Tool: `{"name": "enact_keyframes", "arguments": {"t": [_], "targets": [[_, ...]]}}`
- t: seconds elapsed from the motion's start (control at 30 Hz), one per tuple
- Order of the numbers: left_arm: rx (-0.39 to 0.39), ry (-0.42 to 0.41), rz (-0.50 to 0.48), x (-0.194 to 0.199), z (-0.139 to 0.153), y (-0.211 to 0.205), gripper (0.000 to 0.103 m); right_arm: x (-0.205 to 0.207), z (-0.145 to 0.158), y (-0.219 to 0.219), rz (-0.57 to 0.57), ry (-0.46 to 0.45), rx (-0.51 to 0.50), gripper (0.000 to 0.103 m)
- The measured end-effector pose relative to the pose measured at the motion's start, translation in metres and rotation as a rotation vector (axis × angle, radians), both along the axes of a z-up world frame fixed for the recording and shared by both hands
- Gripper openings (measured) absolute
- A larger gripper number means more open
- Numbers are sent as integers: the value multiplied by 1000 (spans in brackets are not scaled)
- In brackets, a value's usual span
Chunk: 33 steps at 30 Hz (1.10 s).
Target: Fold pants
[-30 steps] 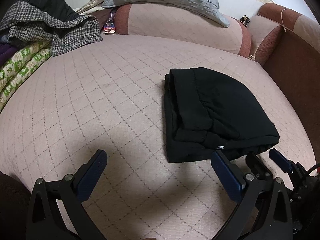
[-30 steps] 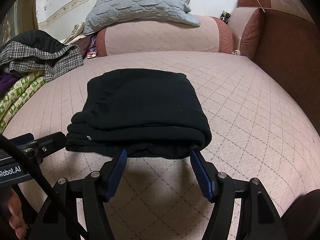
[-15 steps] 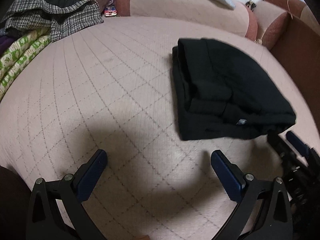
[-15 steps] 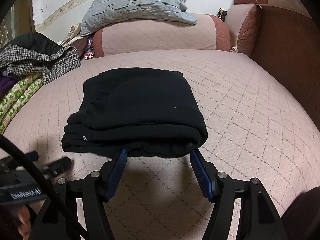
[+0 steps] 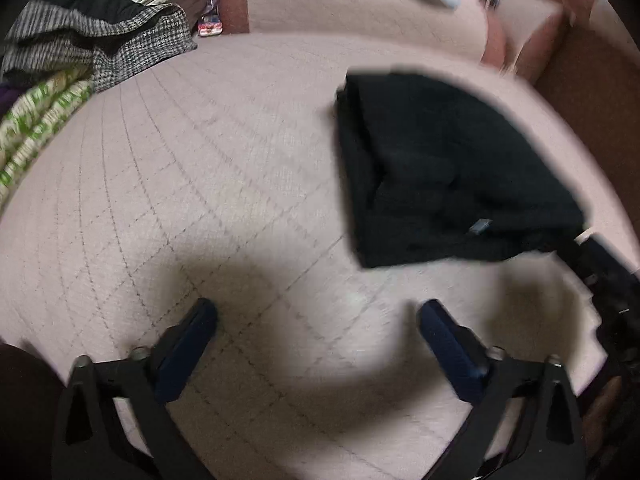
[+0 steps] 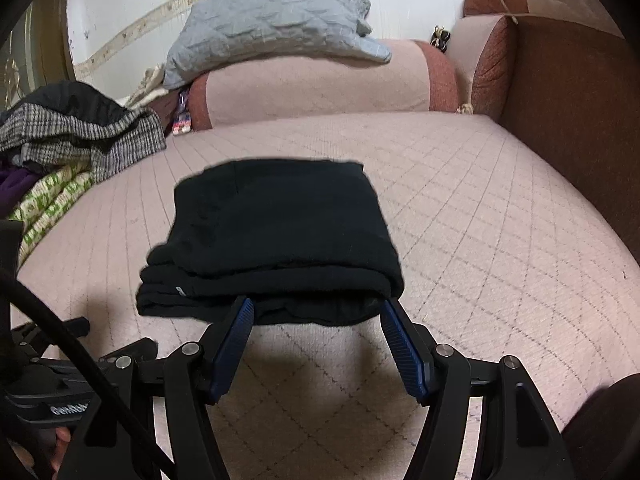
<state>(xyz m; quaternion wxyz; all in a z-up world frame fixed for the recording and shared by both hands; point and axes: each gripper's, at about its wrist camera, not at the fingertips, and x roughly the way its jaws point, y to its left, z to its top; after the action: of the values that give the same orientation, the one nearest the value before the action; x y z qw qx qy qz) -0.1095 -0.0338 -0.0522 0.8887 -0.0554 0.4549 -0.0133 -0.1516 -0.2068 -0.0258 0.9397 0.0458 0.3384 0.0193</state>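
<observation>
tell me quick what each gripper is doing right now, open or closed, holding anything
Left gripper: open, holding nothing, over the bare sofa cushion.
Right gripper: open, holding nothing, fingertips at the near edge of the folded black pants.

Background stuff here is a big pink quilted bed [image 6: 500,216] with a grey diamond stitch pattern all over it. At the far end there's a pink bolster [image 6: 320,80] with reddish-brown ends, and a rumpled grey quilted pillow [image 6: 276,24] is lying on top of it. Off on the left edge sits a heap of clothes: a black-and-white houndstooth coat [image 6: 76,136] on top, with a green-and-cream patterned blanket [image 6: 52,204] under it and something purple [image 6: 12,188] tucked in beside. A brown upholstered side panel [image 6: 568,104] runs along the right. Behind it all is a white wall [image 6: 120,4] with a beige patterned border strip.
</observation>
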Motion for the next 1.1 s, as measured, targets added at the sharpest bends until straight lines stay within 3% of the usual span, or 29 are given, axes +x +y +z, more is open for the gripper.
{"name": "enact_keyframes", "arguments": {"t": [0.17, 0.33, 0.5, 0.63, 0.77, 0.9, 0.93, 0.97, 1.0, 1.03, 1.07, 1.1], "targets": [[-109, -121, -15, 10, 44, 19, 82, -2, 28, -12, -29, -86, 9, 71], [-295, 22, -73, 77, 35, 32, 83, 48, 44, -49, -58, -25, 102, 74], [-391, 104, -91, 120, 4, 32, 83, 120, 23, -77, -1, 124, 183, 74], [-351, 83, -161, 138, -1, 15, 86, 168, -8, -88, 60, 245, 327, 74], [-351, 84, -249, 159, -6, -2, 103, 201, -30, -87, 128, 283, 443, 75], [-323, 62, -218, 173, -7, -14, 103, 226, -36, -78, 212, 313, 524, 76], [-323, 65, -206, 175, -6, -16, 103, 228, -36, -76, 227, 322, 540, 72], [-328, 68, -191, 174, -5, -17, 91, 229, -36, -70, 251, 335, 543, 67], [-344, 69, -179, 173, -2, -17, 73, 228, -35, -67, 252, 339, 526, 50], [-357, 71, -175, 172, 2, -17, 64, 226, -33, -65, 248, 342, 505, 30], [-377, 81, -179, 172, 5, -16, 52, 223, -29, -60, 247, 340, 484, 23], [-396, 87, -182, 172, 8, -13, 48, 220, -26, -59, 240, 334, 481, 20]]}}
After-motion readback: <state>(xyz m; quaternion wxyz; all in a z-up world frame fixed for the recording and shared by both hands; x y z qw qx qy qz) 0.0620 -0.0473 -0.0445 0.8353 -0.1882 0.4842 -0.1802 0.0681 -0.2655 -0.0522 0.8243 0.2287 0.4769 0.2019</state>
